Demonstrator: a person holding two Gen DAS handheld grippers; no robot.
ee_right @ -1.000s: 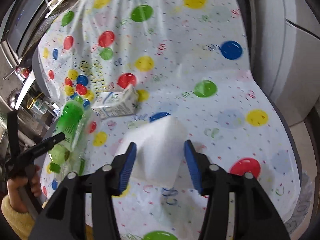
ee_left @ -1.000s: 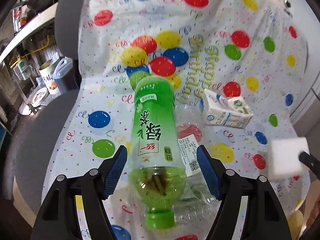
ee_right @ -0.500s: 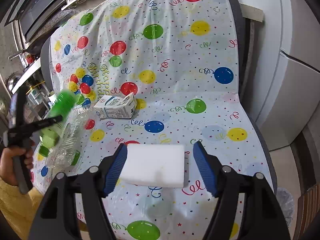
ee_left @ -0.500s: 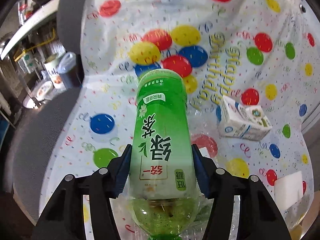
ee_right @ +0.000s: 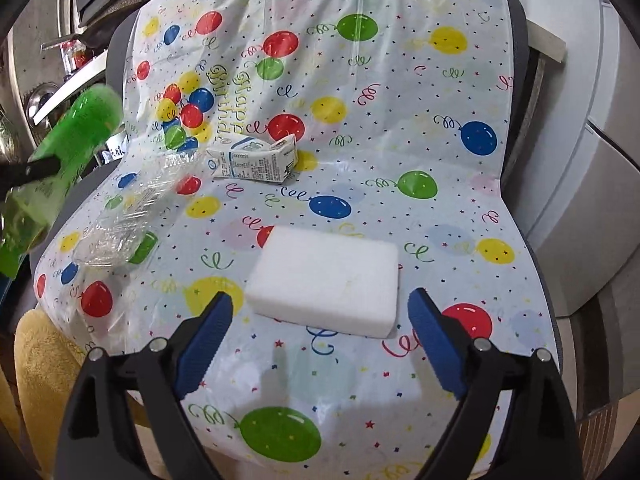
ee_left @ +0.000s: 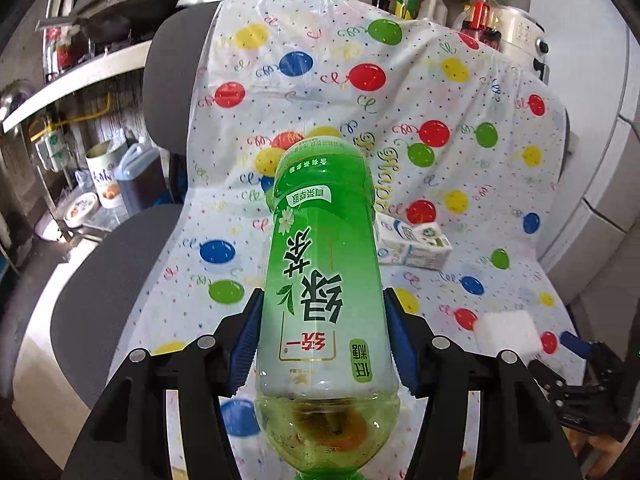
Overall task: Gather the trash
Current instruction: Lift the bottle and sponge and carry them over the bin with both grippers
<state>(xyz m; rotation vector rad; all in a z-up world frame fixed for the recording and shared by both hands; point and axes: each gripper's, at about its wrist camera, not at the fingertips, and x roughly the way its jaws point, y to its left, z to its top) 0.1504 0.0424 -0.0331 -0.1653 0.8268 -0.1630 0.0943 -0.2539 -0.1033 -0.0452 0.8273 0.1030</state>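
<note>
A green tea bottle (ee_left: 320,240) hangs cap-down above the chair seat, with my left gripper (ee_left: 322,298) shut on its lower body. The right wrist view shows the same bottle (ee_right: 80,120) raised at the left edge. My right gripper (ee_right: 320,298) has its jaws opening wide. The near end of a white sponge block (ee_right: 324,280) lies flat on the seat between its fingertips, and neither pad touches it. Farther back on the seat lie a milk carton (ee_right: 254,160) and a crushed clear plastic bottle (ee_right: 128,216).
The seat and back belong to a chair under a balloon-print plastic cover (ee_right: 440,120). A white cabinet (ee_right: 580,200) stands close on the right. A kitchen shelf with tins and jugs (ee_left: 104,176) is to the left. A yellow sleeve (ee_right: 40,360) is at the lower left.
My left gripper closed on the green bottle and lifted it off the seat. My right gripper opened and let go of the sponge, which now lies flat.
</note>
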